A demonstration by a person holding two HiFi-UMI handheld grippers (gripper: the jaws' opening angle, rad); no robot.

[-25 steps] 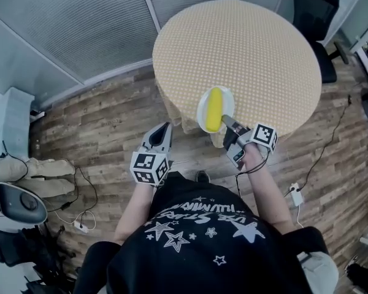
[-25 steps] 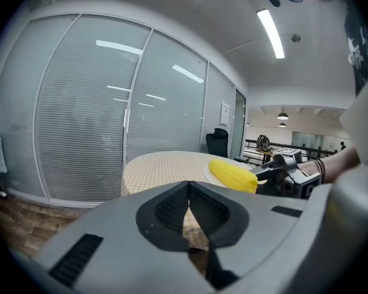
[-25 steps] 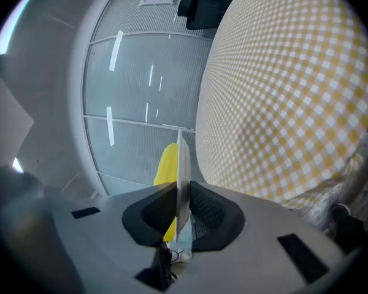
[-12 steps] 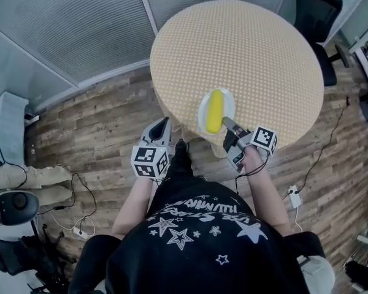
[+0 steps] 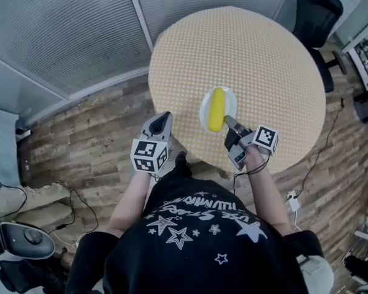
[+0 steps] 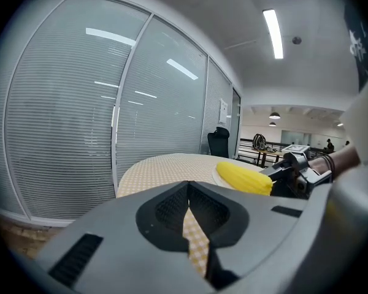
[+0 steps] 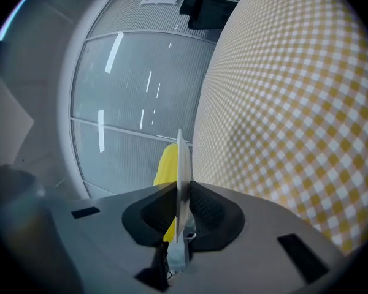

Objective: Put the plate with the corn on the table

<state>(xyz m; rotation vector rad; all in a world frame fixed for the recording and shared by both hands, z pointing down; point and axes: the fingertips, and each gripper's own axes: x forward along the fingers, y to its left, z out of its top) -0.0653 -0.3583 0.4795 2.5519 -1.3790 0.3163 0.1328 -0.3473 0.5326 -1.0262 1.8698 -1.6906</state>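
Left gripper [image 5: 164, 117]: jaws pressed together, nothing between them, at the near-left edge of the round yellow-checked table [image 5: 257, 48]. White round plate [image 5: 231, 100] carrying the yellow corn cob [image 5: 216, 109] sits over the table's near part, directly ahead of the right gripper [image 5: 227, 120]. Only the right gripper view shows the jaws pinching the plate's rim, edge-on. Plate-to-cloth contact: cannot tell.

Black office chair [image 5: 318, 14] upper right; wood-plank floor [image 5: 92, 139]; glass wall with slatted blinds [image 5: 61, 35] upper left.
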